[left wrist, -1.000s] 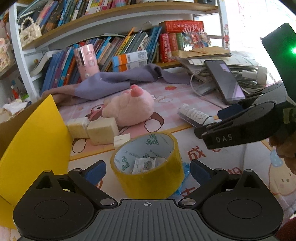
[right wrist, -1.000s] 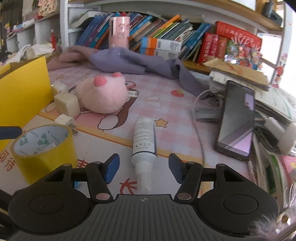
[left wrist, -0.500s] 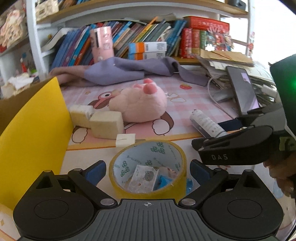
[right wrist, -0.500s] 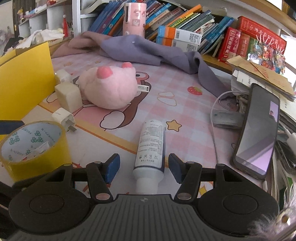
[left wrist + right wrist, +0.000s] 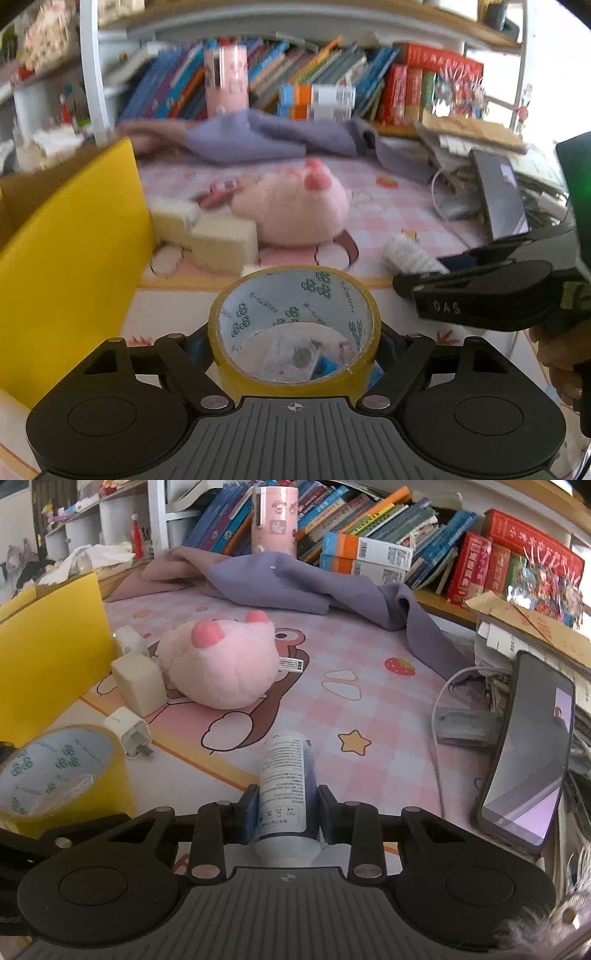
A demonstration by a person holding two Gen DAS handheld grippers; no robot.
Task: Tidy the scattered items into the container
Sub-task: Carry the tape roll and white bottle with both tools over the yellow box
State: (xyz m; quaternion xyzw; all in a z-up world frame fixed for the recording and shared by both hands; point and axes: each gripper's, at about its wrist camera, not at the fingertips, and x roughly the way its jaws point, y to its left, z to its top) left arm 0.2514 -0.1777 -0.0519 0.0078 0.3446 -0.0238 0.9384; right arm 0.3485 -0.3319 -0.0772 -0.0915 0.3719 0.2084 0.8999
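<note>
A yellow tape roll (image 5: 295,384) stands on the patterned mat, right in front of the left wrist camera. My left gripper (image 5: 293,343) has its jaws closing, and the pads touch both sides of the roll. A white tube (image 5: 286,771) with printed text lies on the mat, pointing away from the right wrist camera. The jaws of my right gripper (image 5: 286,816) are closing, with the blue pads pressed on the tube near its cap end. The yellow-walled cardboard box (image 5: 66,258) stands at the left. The tape roll (image 5: 55,775) also shows at the lower left of the right wrist view.
A pink plush toy (image 5: 221,664), two cream blocks (image 5: 138,683) and a small white plug (image 5: 127,734) lie between the box and the tube. A phone (image 5: 528,753), a cable and stacked papers crowd the right. A purple cloth (image 5: 295,583) and bookshelves line the back.
My left jaws have come in from wide open onto the tape roll. My right gripper has slid forward along the tube and shut on it. The left view has rolled slightly.
</note>
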